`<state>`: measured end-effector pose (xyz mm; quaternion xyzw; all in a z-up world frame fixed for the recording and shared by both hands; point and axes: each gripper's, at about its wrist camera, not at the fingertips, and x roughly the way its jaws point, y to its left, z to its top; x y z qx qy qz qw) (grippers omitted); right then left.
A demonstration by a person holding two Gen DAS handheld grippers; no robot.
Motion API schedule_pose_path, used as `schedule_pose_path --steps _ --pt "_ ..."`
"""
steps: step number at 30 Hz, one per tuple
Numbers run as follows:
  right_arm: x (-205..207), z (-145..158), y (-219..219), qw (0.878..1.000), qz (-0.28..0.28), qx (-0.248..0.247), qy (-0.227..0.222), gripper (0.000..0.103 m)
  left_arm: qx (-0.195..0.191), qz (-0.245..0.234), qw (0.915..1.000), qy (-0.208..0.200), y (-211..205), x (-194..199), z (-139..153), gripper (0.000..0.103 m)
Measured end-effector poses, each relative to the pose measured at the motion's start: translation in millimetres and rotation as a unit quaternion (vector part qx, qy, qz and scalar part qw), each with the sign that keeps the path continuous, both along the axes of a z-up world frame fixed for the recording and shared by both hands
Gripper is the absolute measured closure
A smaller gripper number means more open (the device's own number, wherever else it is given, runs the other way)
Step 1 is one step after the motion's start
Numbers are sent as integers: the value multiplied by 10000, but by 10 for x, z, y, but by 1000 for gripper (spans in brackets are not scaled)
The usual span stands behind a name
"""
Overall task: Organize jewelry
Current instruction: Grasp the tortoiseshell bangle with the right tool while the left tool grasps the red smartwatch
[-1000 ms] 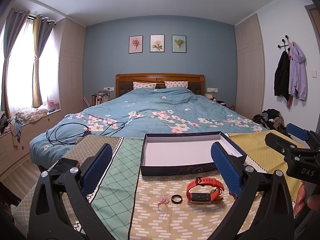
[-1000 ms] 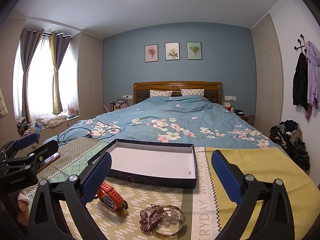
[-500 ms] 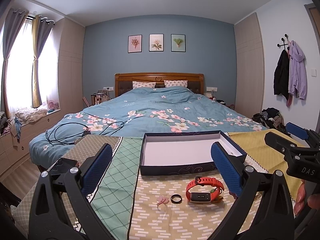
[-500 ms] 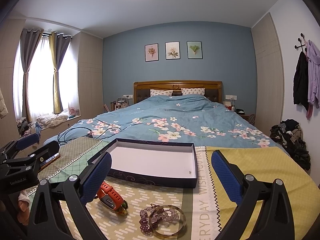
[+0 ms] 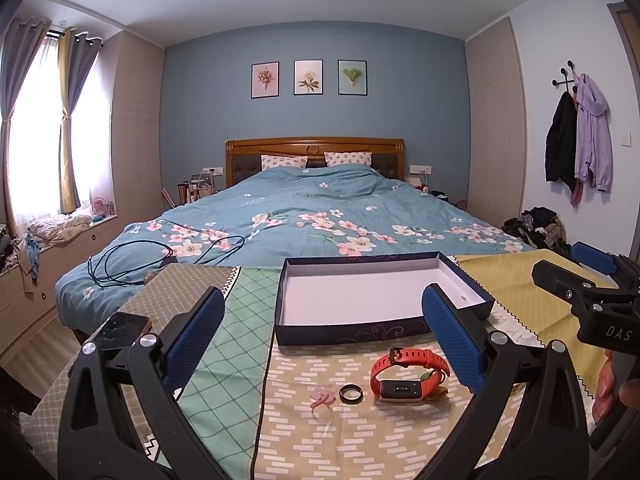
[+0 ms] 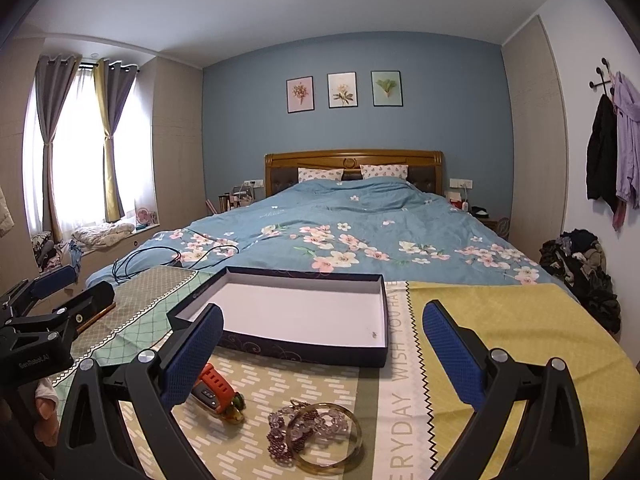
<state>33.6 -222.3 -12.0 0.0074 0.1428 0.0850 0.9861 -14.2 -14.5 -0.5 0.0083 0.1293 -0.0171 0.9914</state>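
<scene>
A dark blue box [image 5: 352, 326] with a white inside lies open and empty on the patterned cloth; it also shows in the right wrist view [image 6: 304, 350]. In front of it lie an orange wristband [image 5: 408, 374], a black ring [image 5: 351, 393] and a small pink piece [image 5: 322, 398]. My left gripper [image 5: 324, 332] is open and empty above them. In the right wrist view a clear bangle [image 6: 326, 438] lies with purple beaded jewelry [image 6: 280, 436], and the orange wristband [image 6: 214, 390] sits partly behind the left finger. My right gripper [image 6: 322, 336] is open and empty.
A phone [image 5: 120, 330] lies at the cloth's left edge. Black cables [image 5: 132, 258] lie on the blue flowered bed [image 5: 320, 216] behind. The right gripper's body [image 5: 592, 304] shows at the right of the left wrist view.
</scene>
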Motion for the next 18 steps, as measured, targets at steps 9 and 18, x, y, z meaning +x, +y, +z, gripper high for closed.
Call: schedule_pose_path --steps 9,18 --pt "177 -214 -121 9964 230 -85 814 7 52 -275 9980 567 21 239 -107 6" --pt "331 -582 -198 9787 736 -108 1913 31 344 -714 9894 1213 -61 500 -357 6"
